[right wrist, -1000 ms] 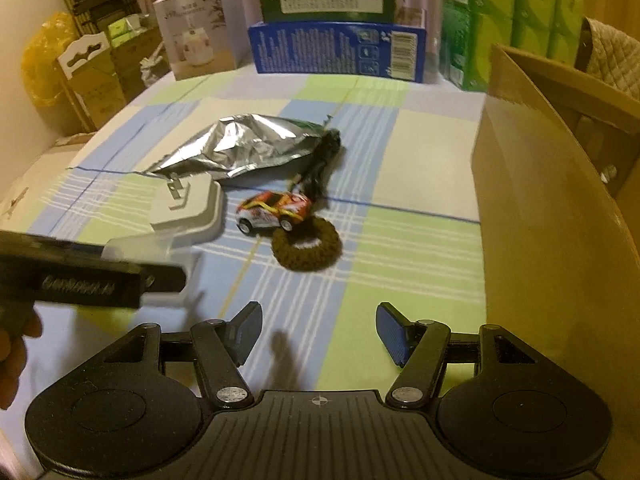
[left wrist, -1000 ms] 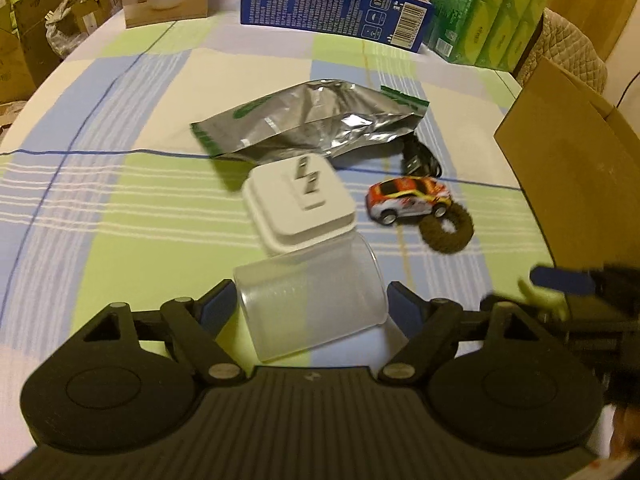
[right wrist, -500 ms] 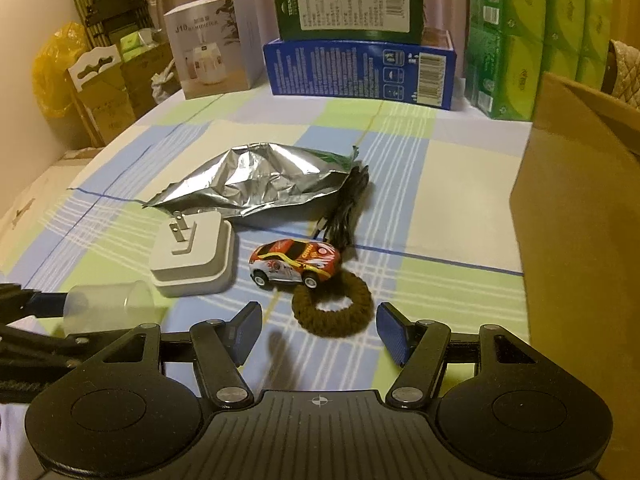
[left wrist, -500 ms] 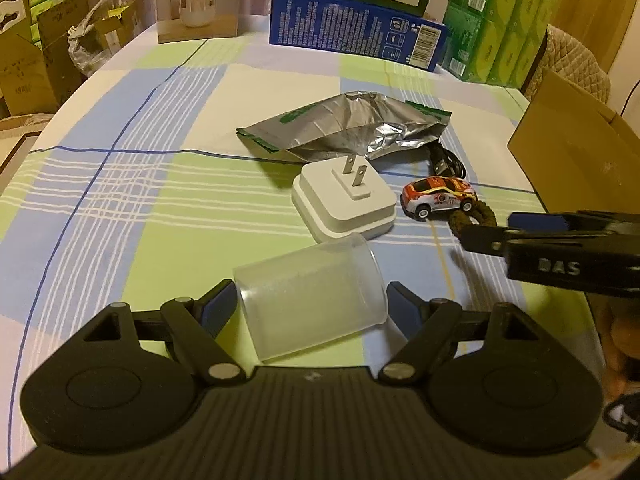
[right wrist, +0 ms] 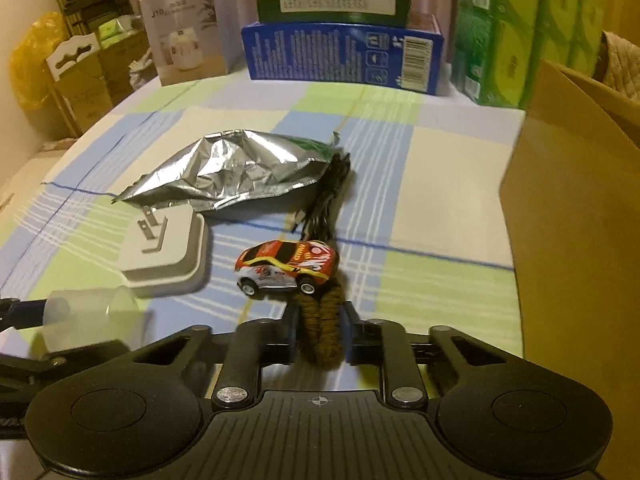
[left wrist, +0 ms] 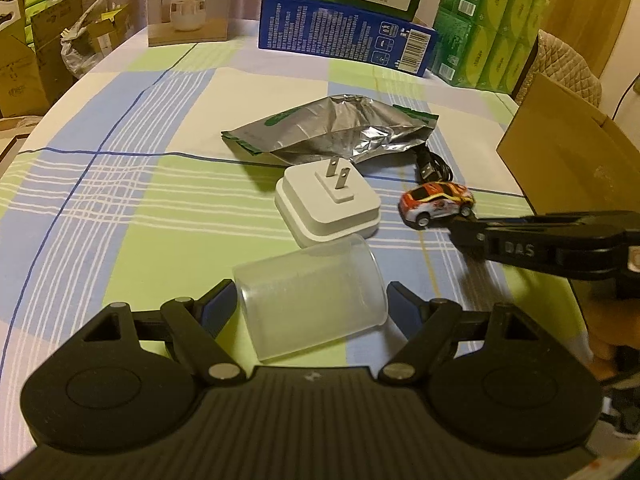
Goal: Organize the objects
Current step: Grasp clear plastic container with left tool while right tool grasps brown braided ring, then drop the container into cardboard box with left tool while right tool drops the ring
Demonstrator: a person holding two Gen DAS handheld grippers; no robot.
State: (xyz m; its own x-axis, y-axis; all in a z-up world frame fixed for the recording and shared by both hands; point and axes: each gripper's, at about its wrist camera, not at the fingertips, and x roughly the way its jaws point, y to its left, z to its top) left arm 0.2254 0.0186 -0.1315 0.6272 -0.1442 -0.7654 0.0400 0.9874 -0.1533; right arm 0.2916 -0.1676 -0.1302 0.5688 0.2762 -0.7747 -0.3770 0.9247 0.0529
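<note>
My left gripper (left wrist: 310,300) is shut on a clear plastic cup (left wrist: 312,300) lying sideways between its fingers, held above the checked tablecloth. Just beyond the cup lie a white plug adapter (left wrist: 328,204) with prongs up and a crumpled silver foil bag (left wrist: 332,132). My right gripper (right wrist: 320,332) is shut on a brown fuzzy hair tie (right wrist: 322,328), squeezed flat between the fingers. A small orange and white toy car (right wrist: 286,268) touches the tie's far end. In the left wrist view the right gripper (left wrist: 460,228) reaches in from the right, beside the toy car (left wrist: 436,202).
An open cardboard box (right wrist: 576,208) stands along the right side. A black cable (right wrist: 328,196) lies behind the car. Blue and green boxes (right wrist: 344,48), green tissue packs (right wrist: 528,36) and a humidifier box (right wrist: 188,36) line the table's far edge.
My right gripper moved forward and shut on the hair tie, which is now squeezed flat. The left gripper, still holding the cup, drew back and rose a little.
</note>
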